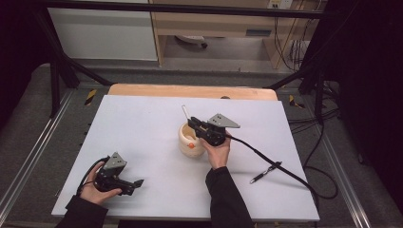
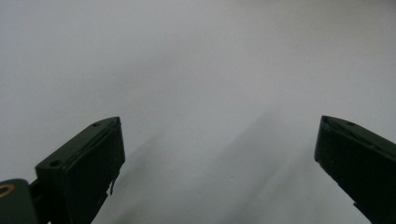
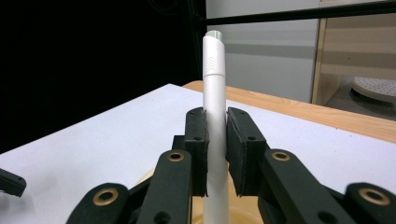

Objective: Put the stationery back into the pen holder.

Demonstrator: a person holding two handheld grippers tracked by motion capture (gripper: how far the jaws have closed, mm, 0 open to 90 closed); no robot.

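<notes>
- A white pen is held between the two black jaws of the right gripper, which are pressed narrow on its middle.
- The pen stands almost straight up. Its long line runs up and down, with the capped end at the top and the low end going down into the cup.
- In the high view, the white pen is seen sticking up and leaning a little away from the person, right above the cream cup.
- The cup sits near the middle of the desk, and the right gripper is just over its rim, touching or nearly touching it; which one cannot be told.
- So the cup lies straight below the pen. It is judged that the next move is a short way down, and then the pen can be let go.
- The left gripper is held low near the front left corner of the desk, well apart from the cup. Its jaws are spread wide and nothing is between them, as the left gripper view shows over the bare white desk.
- The right hand is by far the nearer one to the cup.
- A black pen lies flat on the desk to the right, near the right gripper's cable. Its long line runs slanted, with one end toward the front of the desk and the other toward the far right.
</notes>
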